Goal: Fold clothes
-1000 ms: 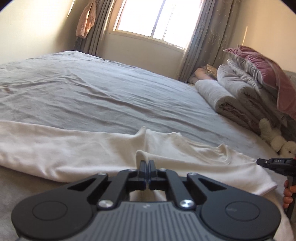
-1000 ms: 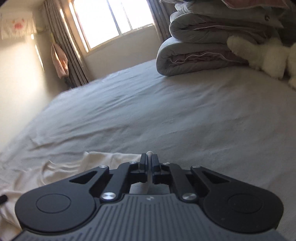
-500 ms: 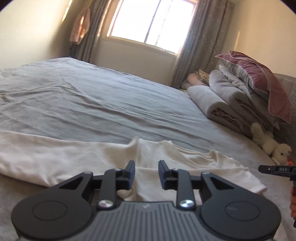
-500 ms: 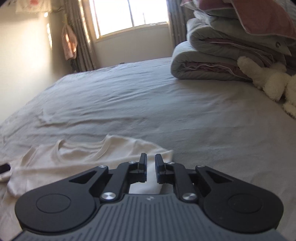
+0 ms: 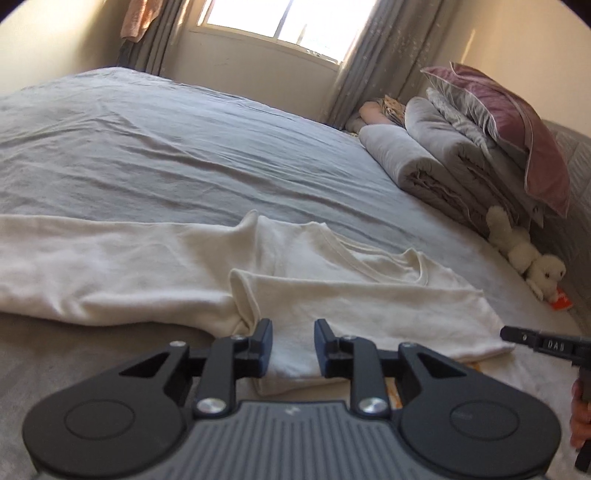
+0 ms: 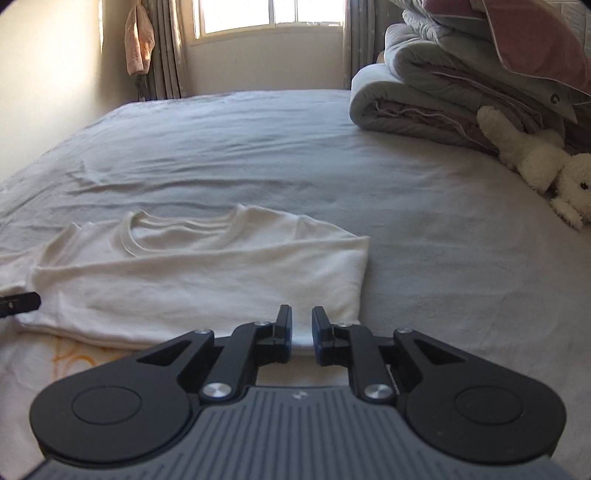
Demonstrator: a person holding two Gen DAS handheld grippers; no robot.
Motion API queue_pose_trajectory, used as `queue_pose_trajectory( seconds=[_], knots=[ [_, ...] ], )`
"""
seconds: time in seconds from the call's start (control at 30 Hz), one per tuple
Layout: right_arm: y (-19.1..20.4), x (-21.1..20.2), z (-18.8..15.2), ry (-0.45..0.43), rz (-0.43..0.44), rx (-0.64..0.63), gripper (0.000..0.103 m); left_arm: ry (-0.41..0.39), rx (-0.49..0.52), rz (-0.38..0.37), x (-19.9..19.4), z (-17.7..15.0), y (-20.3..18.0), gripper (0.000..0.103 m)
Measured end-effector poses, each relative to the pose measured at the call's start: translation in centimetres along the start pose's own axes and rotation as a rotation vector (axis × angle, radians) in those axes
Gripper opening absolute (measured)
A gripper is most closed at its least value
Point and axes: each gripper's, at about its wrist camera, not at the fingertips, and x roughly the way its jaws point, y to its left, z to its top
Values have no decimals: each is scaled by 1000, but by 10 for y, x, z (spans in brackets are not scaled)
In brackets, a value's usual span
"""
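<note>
A cream shirt (image 5: pixel 332 299) lies on the grey bed, its top part folded over, the collar (image 6: pixel 177 236) facing up. My left gripper (image 5: pixel 292 334) hovers at the fold's near edge, jaws opening, no cloth pinched between them. In the right wrist view the same shirt (image 6: pixel 207 277) spreads out ahead. My right gripper (image 6: pixel 302 321) sits over its near right corner with jaws opening and the pads off the cloth. The right gripper's tip (image 5: pixel 532 341) shows at the left wrist view's right edge, with a hand (image 5: pixel 580 417) below it.
Folded quilts (image 5: pixel 443 162) and a pink pillow (image 5: pixel 517 133) are stacked at the bed's right side, with a white plush toy (image 6: pixel 535 162) in front. A window (image 6: pixel 269 14) and curtains stand behind. Grey sheet (image 5: pixel 184 147) stretches beyond the shirt.
Both grippers were shut on the shirt's edge a second ago; both have let go and their jaws have parted. The right gripper has drawn back, so more of the folded shirt shows.
</note>
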Motion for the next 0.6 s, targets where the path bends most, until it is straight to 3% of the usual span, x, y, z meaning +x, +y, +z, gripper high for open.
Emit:
queue_pose_trajectory(
  seconds=[0.2,0.3,0.37,0.6],
  knots=[
    [13,18,-8,60,-39,12,21,39,-40,11,-4,1,5,29],
    [17,9,-5,54,-46,43,28,14,-28,48,-19,4,6,47],
    [22,0,-4,39,-37,44,37,8,-25,84,-26,6,12,50],
    [41,-26,-12,28,-11,96,43,40,-75,179,-36,10,36,59]
  ],
)
